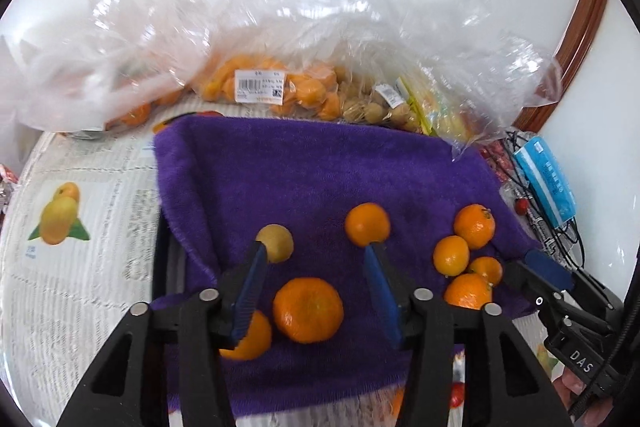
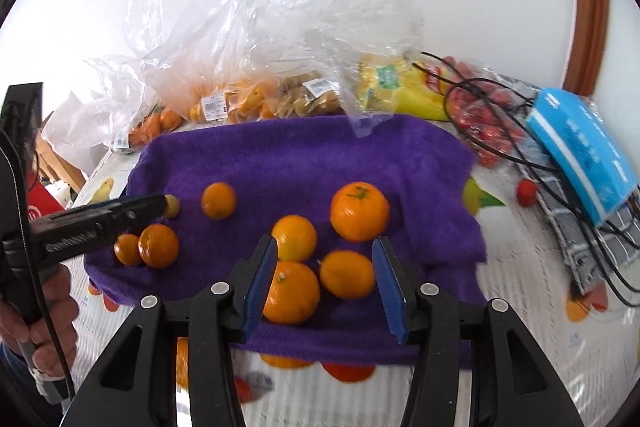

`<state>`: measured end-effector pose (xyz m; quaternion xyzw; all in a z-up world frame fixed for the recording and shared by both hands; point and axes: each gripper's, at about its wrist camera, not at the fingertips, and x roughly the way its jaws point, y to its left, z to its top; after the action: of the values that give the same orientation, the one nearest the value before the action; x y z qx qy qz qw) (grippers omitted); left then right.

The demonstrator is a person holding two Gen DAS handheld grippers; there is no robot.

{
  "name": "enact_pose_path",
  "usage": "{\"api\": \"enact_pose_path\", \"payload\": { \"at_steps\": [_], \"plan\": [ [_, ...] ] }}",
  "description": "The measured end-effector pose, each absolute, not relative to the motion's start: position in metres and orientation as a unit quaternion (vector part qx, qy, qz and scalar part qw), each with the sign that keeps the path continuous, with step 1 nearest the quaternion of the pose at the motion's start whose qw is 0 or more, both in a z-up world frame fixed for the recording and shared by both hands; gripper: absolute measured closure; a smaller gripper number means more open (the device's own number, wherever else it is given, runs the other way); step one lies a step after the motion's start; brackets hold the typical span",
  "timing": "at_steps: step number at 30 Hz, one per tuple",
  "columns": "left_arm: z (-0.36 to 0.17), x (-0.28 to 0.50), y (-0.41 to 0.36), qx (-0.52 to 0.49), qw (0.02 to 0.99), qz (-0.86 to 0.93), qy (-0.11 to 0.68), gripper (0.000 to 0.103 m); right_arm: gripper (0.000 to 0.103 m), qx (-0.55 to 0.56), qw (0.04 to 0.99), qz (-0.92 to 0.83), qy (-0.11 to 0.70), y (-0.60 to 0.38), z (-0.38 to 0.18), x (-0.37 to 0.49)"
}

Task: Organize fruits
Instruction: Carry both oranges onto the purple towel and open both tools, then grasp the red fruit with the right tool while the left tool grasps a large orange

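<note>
Progress: we've ~8 oranges (image 2: 359, 211) loose on purple towel (image 2: 304, 155) | bagged fruit (image 1: 264, 87) left | L gripper (image 1: 316, 249) + R gripper (image 2: 325, 245) jaws released, empty.

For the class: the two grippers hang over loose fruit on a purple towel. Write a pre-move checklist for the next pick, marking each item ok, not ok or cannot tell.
1. Left gripper empty, jaws apart: ok.
2. Right gripper empty, jaws apart: ok; oranges show between the fingers, none pinched.
3. Loose fruit lies on the purple towel, none rolled off: ok for the eight in view.
4. The odd yellowish fruit is told apart from the big orange: ok.
5. Space to close on one fruit alone: not ok on the right, where the orange cluster sits packed together.
6. A place to put sorted fruit is in view: cannot tell.
</note>
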<state>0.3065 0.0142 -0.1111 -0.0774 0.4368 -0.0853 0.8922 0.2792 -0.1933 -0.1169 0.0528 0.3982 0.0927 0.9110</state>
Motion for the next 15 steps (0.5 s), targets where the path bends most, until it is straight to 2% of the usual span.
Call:
{"api": "enact_pose_path", "payload": {
  "at_steps": [7,9,15],
  "plan": [
    [-0.098,0.276,0.027,-0.084,0.9,-0.074,0.422,0.045,0.056,0.047,0.907,0.103,0.405,-0.192,-0.117,0.247],
    [-0.097,0.265,0.032,-0.085,0.901,-0.069,0.419,0.044,0.059,0.043,0.905,0.111,0.408,-0.188,-0.121,0.236],
    [-0.102,0.236,0.049,-0.096,0.901,-0.057,0.419,0.043,0.06,0.035,0.894,0.154,0.42,-0.164,-0.138,0.207]
  ]
}}
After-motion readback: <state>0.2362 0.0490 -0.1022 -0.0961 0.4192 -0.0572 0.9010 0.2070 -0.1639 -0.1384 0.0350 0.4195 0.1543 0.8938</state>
